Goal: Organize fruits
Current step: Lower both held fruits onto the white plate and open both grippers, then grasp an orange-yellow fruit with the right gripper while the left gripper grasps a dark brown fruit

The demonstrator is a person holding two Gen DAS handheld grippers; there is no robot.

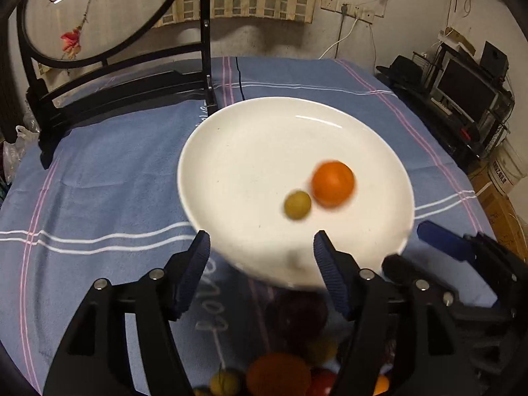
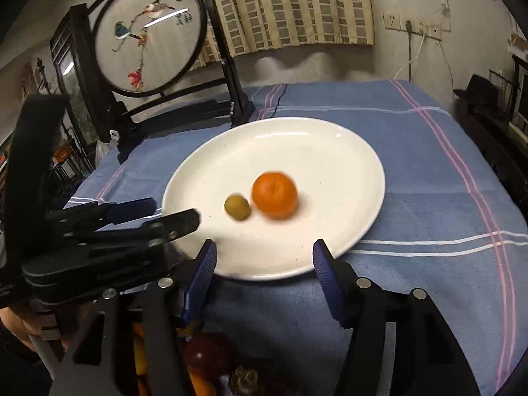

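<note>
Nearest us, low between the fingers, lies a dim heap of fruit [image 1: 290,356], some orange, some dark red, waiting to be sorted. Above it our left gripper [image 1: 262,241] and right gripper [image 2: 264,247] both stand open with nothing between the pads, side by side at the near rim of the white plate [image 1: 237,151]. On the plate an orange [image 1: 333,183] and a small green fruit [image 1: 297,204] sit touching, blurred as if rolling; we judge they belong there. Farther off, the blue cloth [image 1: 109,181] runs to a dark framed screen [image 1: 95,10] at far left.
</note>
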